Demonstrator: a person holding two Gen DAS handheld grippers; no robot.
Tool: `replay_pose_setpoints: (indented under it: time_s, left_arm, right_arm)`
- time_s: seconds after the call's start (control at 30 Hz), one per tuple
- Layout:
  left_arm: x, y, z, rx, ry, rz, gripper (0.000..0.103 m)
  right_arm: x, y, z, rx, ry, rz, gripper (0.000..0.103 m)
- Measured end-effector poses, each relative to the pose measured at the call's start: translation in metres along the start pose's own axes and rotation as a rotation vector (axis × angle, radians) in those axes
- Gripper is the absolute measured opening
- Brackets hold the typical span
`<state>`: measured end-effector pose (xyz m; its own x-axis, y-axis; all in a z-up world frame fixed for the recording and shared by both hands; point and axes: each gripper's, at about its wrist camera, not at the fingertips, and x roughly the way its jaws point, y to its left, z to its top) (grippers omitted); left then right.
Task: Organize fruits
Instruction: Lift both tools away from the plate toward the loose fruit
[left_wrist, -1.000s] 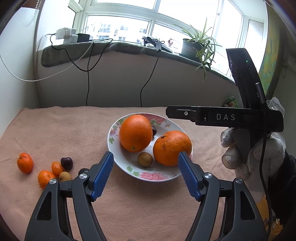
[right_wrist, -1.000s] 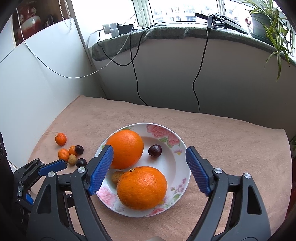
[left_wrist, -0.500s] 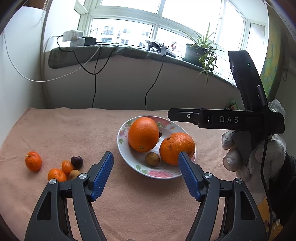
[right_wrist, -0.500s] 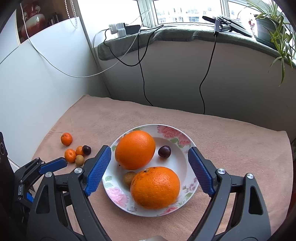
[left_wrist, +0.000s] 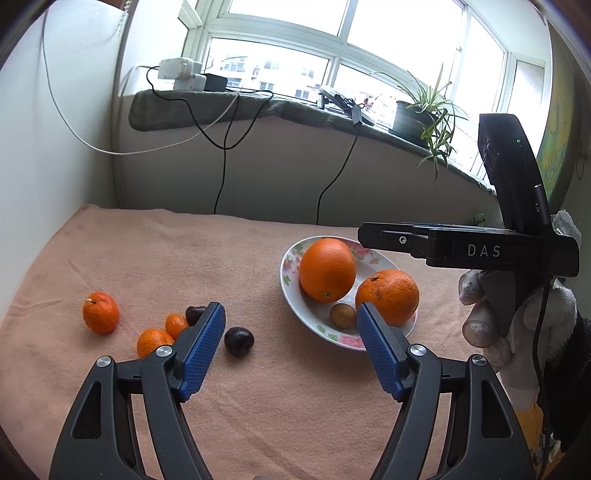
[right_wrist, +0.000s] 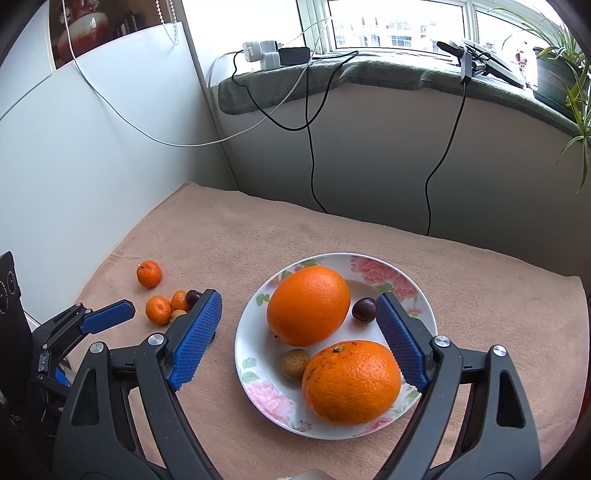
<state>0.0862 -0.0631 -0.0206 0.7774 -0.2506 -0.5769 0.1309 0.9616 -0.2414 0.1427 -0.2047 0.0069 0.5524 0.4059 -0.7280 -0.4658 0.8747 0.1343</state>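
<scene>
A flowered plate (right_wrist: 243, 332) holds two big oranges (right_wrist: 308, 304) (right_wrist: 351, 382), a small brown fruit (right_wrist: 295, 363) and a dark cherry (right_wrist: 364, 309). My right gripper (right_wrist: 299, 297) hovers open over the plate with nothing between its pads. My left gripper (left_wrist: 290, 308) is open and empty above the cloth, left of the plate (left_wrist: 290, 273). A dark cherry (left_wrist: 239, 340) lies just past its left fingertip. Left of it sit small mandarins (left_wrist: 100, 312) (left_wrist: 153, 341). Another cherry (left_wrist: 195, 313) is half hidden behind the finger.
A peach cloth (left_wrist: 295, 406) covers the table. A white wall (right_wrist: 74, 147) bounds it on the left, and a low wall with hanging cables (right_wrist: 312, 147) on the far side. A gloved hand (left_wrist: 480, 325) holding the right gripper stands right of the plate.
Both grippers shifted left over the cloth, so the plate slid right in both views. The loose small fruits came nearer the left gripper's left finger. The right jaws widened slightly.
</scene>
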Motion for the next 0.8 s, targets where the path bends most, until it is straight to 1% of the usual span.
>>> replay_pose_setpoints:
  time_s: [0.23,0.8]
  left_arm:
    - [-0.007,0.024,-0.002,-0.036,-0.011,0.036,0.074]
    - [-0.018,0.096,-0.008,-0.114,-0.02,0.154,0.074]
  right_arm:
    - [0.007,0.018,0.003,-0.023,0.007,0.015,0.088]
    - [0.033,0.064,0.005,-0.105,0.037,0.065,0.088]
